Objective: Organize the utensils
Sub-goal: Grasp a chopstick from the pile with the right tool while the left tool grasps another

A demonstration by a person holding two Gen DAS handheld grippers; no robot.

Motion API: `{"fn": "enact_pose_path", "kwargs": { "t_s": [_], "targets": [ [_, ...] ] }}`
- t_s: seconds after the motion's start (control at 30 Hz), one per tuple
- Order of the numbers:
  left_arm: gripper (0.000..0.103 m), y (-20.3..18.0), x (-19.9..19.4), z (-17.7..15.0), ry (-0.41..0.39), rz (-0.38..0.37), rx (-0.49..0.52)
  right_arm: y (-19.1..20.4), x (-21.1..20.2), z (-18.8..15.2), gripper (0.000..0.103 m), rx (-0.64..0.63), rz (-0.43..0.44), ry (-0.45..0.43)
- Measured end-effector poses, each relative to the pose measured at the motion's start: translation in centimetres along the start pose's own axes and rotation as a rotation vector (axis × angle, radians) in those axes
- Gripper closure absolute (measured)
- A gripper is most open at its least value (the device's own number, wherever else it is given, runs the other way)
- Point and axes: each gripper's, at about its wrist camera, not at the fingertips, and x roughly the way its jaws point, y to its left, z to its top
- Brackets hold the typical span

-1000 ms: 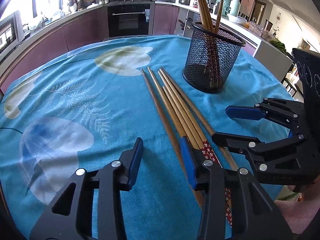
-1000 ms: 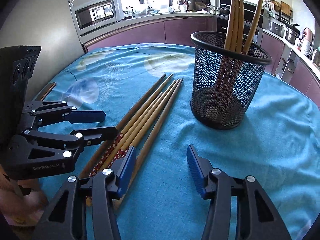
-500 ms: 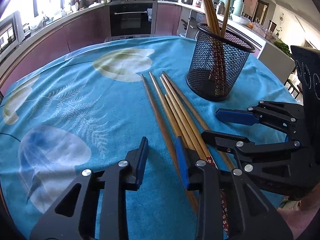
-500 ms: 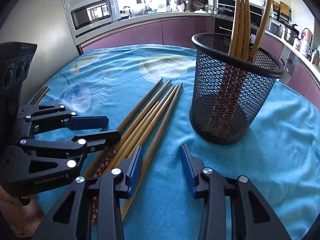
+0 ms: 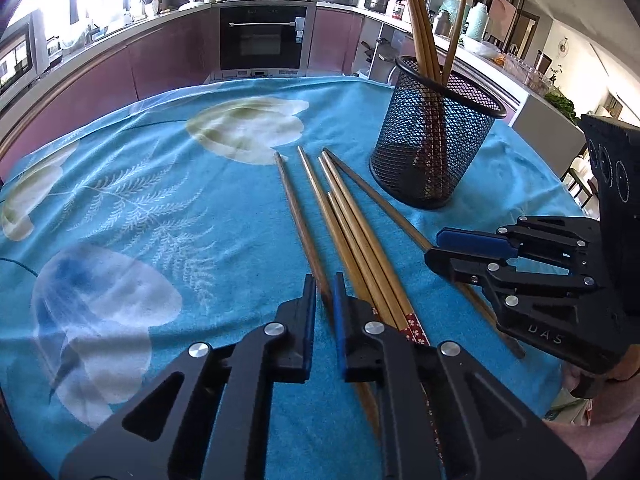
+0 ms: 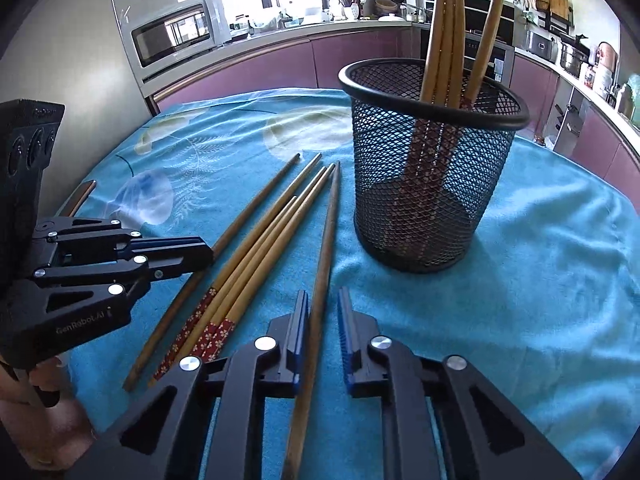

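Note:
Several wooden chopsticks (image 5: pixel 352 236) lie side by side on the blue cloth, also in the right wrist view (image 6: pixel 264 240). A black mesh holder (image 5: pixel 434 148) (image 6: pixel 432 168) stands upright beyond them with several chopsticks in it. My left gripper (image 5: pixel 323 294) has closed on the leftmost chopstick (image 5: pixel 298 216), its pads against it. My right gripper (image 6: pixel 323 312) straddles the rightmost chopstick (image 6: pixel 326 240), jaws narrowed with a gap still on the right side. Each gripper shows in the other's view: the right gripper (image 5: pixel 448 248), the left gripper (image 6: pixel 200 256).
The table is covered by a blue cloth (image 5: pixel 160 208) with leaf prints. Kitchen counters, an oven (image 5: pixel 262 36) and a microwave (image 6: pixel 176 36) ring the table at a distance. A chair edge (image 6: pixel 82 196) shows at the table's left side.
Both grippers moved forward and down over the chopsticks and narrowed. The left one has closed on the leftmost chopstick; the right one now straddles the rightmost.

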Motion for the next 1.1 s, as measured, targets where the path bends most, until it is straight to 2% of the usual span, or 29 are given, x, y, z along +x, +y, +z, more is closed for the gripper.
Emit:
{"fn": "enact_pose_path", "kwargs": {
  "t_s": [0.2,0.4,0.63,0.73,0.87,1.1],
  "targets": [
    [0.091,-0.3,1.4,0.9,0.021,0.015,0.016,0.4,0.9,0.7,0.083,-0.023,-0.021,-0.009],
    [0.092,-0.5,1.6,1.0,0.005,0.032,0.002,-0.5,0.8,0.8,0.096,0.025,0.004,-0.020],
    [0.095,-0.3,0.9,0.7,-0.013,0.035,-0.019,-1.2,-0.6,0.3,0.097,0.063,0.043,-0.061],
    [0.095,-0.3,0.0,0.3,-0.026,0.015,-0.018,-1.1,-1.5,0.1,0.097,0.059,0.086,-0.083],
    [0.095,-0.6,-0.9,-0.4,-0.023,-0.013,0.011,-0.4,-1.9,0.0,0.097,0.019,0.143,-0.071],
    [0.095,-0.8,-0.6,-1.3,0.007,-0.031,0.046,0.7,-0.6,0.1,0.097,-0.022,0.135,-0.010]
  ]
}}
